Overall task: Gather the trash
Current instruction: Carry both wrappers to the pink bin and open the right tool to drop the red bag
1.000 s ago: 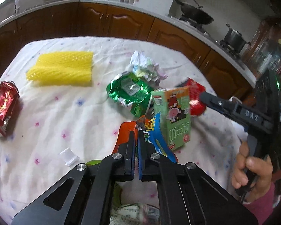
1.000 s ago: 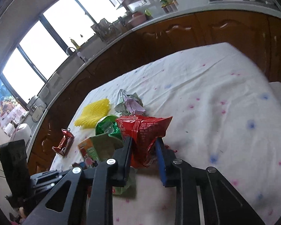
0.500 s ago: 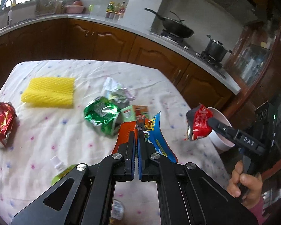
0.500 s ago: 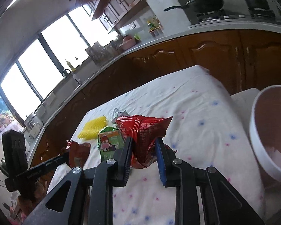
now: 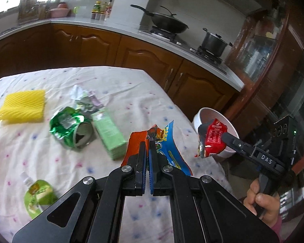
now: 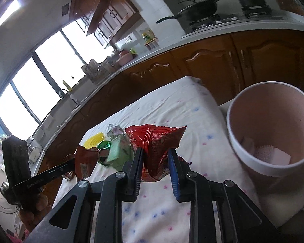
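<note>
Right gripper fingers clamped on crumpled red foil snack packet, just short of white round plastic bin beside table. Left gripper fingers pinching orange-and-blue wrapper. Best carried fully over rim before letting go.

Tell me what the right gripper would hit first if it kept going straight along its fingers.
Probably the tablecloth. The right gripper, shut on the red snack bag, aims over bare cloth toward the table's far edge; the bin sits off to the right of that line. Depth is hard to judge.
</note>
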